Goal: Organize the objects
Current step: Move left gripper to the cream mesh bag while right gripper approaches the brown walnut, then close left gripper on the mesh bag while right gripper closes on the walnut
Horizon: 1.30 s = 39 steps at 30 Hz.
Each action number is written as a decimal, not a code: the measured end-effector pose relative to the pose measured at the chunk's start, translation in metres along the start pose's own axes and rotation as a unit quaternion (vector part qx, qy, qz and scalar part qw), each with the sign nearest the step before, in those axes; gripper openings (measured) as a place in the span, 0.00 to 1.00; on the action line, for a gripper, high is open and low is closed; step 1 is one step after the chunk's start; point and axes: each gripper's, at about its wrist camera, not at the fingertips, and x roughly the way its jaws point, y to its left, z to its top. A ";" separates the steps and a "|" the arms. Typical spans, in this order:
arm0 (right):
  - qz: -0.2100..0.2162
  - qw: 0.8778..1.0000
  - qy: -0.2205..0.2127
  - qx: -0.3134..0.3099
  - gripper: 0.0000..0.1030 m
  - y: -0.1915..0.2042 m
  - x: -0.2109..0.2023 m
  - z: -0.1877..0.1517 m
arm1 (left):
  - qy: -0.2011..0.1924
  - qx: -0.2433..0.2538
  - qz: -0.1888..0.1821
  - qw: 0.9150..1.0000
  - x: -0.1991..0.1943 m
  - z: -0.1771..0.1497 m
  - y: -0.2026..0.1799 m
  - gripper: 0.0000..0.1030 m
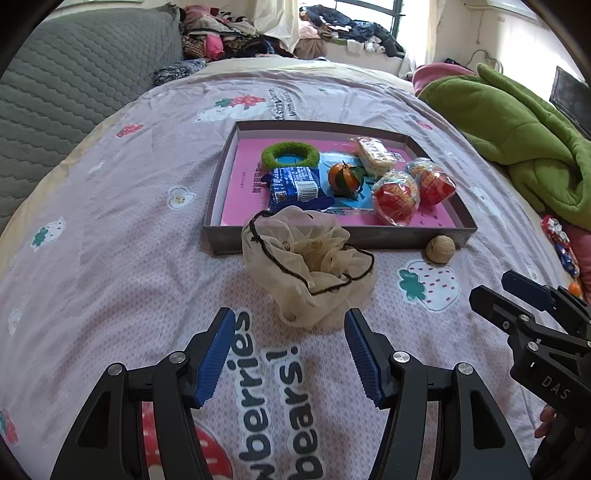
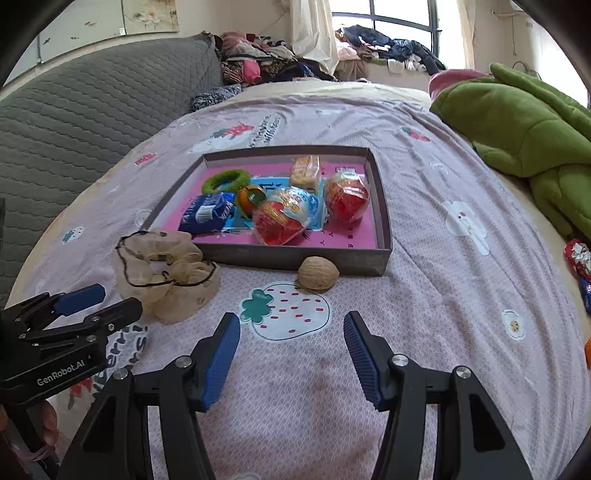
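A shallow grey box (image 1: pixel 332 238) (image 2: pixel 295 258) with a pink floor lies on the bed. It holds a green ring (image 1: pixel 290 153), a blue snack pack (image 1: pixel 293 186), a tangerine (image 1: pixel 345 177), a wrapped cracker (image 1: pixel 375 155) and two red wrapped eggs (image 1: pixel 397 197) (image 1: pixel 434 182). A beige mesh drawstring bag (image 1: pixel 310 266) (image 2: pixel 166 273) lies open in front of the box. A walnut (image 1: pixel 440 249) (image 2: pixel 318 274) lies by the box's near wall. My left gripper (image 1: pixel 290 347) is open, just short of the bag. My right gripper (image 2: pixel 291 350) is open, short of the walnut.
A green blanket (image 1: pixel 517 133) lies bunched on the right. A grey quilted cushion (image 1: pixel 74 81) sits at the left. Clothes (image 1: pixel 258 33) are piled at the back. Wrapped sweets (image 2: pixel 578 258) lie at the right edge.
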 end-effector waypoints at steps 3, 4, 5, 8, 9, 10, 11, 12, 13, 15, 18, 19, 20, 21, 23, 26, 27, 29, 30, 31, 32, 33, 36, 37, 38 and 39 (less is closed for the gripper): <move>-0.004 1.000 0.006 0.002 0.56 -0.003 0.010 0.003 | 0.004 -0.001 -0.003 1.000 0.006 0.003 0.001 0.61; -0.003 1.000 0.008 0.003 0.56 -0.004 0.014 0.004 | 0.004 -0.004 -0.005 1.000 0.009 0.004 0.003 0.61; -0.005 1.000 0.009 0.006 0.56 -0.005 0.018 0.005 | 0.006 -0.006 -0.005 1.000 0.011 0.005 0.003 0.61; -0.005 1.000 0.012 0.011 0.56 -0.007 0.027 0.010 | 0.007 -0.010 -0.005 1.000 0.020 0.011 0.006 0.61; -0.005 1.000 0.013 0.012 0.56 -0.008 0.029 0.011 | 0.009 -0.011 -0.006 1.000 0.023 0.012 0.007 0.61; -0.005 1.000 0.013 0.013 0.56 -0.008 0.032 0.011 | 0.011 -0.012 -0.005 1.000 0.026 0.013 0.008 0.61; -0.007 1.000 0.015 0.014 0.56 -0.009 0.034 0.012 | 0.013 -0.013 -0.004 1.000 0.028 0.015 0.008 0.61; -0.007 1.000 0.015 0.016 0.56 -0.010 0.035 0.013 | 0.013 -0.013 -0.005 1.000 0.029 0.017 0.008 0.61; -0.005 1.000 0.014 0.019 0.56 -0.011 0.037 0.014 | 0.011 -0.012 -0.009 1.000 0.029 0.018 0.008 0.61; -0.007 1.000 0.014 0.024 0.56 -0.013 0.040 0.016 | 0.008 -0.009 -0.010 1.000 0.031 0.022 0.007 0.61; -0.010 0.999 0.017 0.028 0.56 -0.015 0.046 0.018 | 0.011 -0.013 -0.013 1.000 0.038 0.026 0.007 0.61; -0.012 0.999 0.016 0.029 0.56 -0.016 0.048 0.019 | 0.012 -0.015 -0.014 1.000 0.040 0.027 0.007 0.61; -0.016 0.999 0.015 0.030 0.56 -0.017 0.049 0.019 | 0.012 -0.017 -0.016 1.000 0.041 0.029 0.007 0.61; -0.017 0.999 0.015 0.031 0.56 -0.017 0.051 0.020 | 0.012 -0.019 -0.017 1.000 0.043 0.029 0.007 0.61; -0.018 0.999 0.018 0.039 0.56 -0.020 0.056 0.021 | 0.012 -0.020 -0.021 1.000 0.046 0.032 0.007 0.61; -0.019 0.998 0.025 0.045 0.56 -0.024 0.063 0.021 | 0.014 -0.027 -0.022 0.999 0.052 0.034 0.008 0.61; -0.019 0.998 0.025 0.046 0.56 -0.024 0.064 0.022 | 0.016 -0.030 -0.024 0.999 0.054 0.035 0.009 0.61; -0.020 0.998 0.026 0.048 0.56 -0.025 0.067 0.022 | 0.016 -0.036 -0.023 0.999 0.057 0.037 0.011 0.61; -0.018 0.998 0.027 0.049 0.56 -0.025 0.069 0.022 | 0.016 -0.038 -0.023 0.999 0.058 0.037 0.012 0.61; -0.019 0.998 0.028 0.049 0.56 -0.024 0.072 0.022 | 0.016 -0.039 -0.022 0.999 0.060 0.038 0.012 0.61; -0.020 0.998 0.029 0.051 0.56 -0.024 0.073 0.022 | 0.017 -0.041 -0.021 0.999 0.062 0.039 0.013 0.61; -0.019 0.998 0.029 0.052 0.56 -0.024 0.074 0.023 | 0.018 -0.043 -0.021 0.999 0.063 0.040 0.013 0.61; -0.019 0.998 0.030 0.054 0.52 -0.023 0.078 0.023 | 0.019 -0.050 -0.021 0.998 0.068 0.043 0.016 0.61; -0.017 0.998 0.030 0.053 0.50 -0.022 0.079 0.023 | 0.020 -0.053 -0.023 0.998 0.069 0.043 0.017 0.59; -0.019 0.998 0.031 0.053 0.49 -0.021 0.080 0.023 | 0.021 -0.056 -0.026 0.998 0.070 0.043 0.017 0.53; -0.020 0.998 0.032 0.053 0.48 -0.021 0.081 0.023 | 0.020 -0.057 -0.027 0.998 0.071 0.043 0.017 0.48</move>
